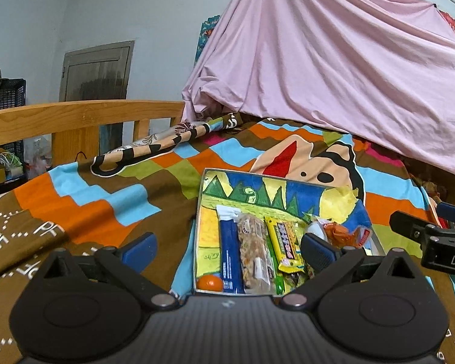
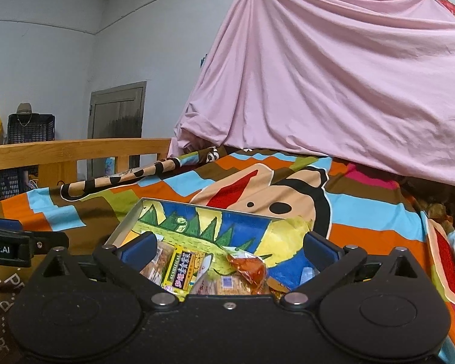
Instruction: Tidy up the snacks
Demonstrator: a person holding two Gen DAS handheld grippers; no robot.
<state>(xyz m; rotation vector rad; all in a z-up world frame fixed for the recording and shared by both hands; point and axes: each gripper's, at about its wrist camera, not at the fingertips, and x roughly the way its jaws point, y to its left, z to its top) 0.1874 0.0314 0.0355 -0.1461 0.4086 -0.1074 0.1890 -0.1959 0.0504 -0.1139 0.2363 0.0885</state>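
Tray [image 1: 200, 209] on bed: 3 snack bars [image 1: 254, 251] aligned lengthwise for tidiness. Left gripper [image 1: 227, 251], right gripper [image 2: 227, 251]: jaws wide, empty.

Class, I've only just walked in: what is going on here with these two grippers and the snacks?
A person holds two black grippers over a shallow box with a painted lining on a colourful patchwork bedspread. The left gripper and right gripper are both open and hold nothing. In the box, a blue wrapped bar, a clear nut bar and a yellow packet lie side by side, an orange ball sits in the near corner, and an orange crinkly wrapper lies to the right.
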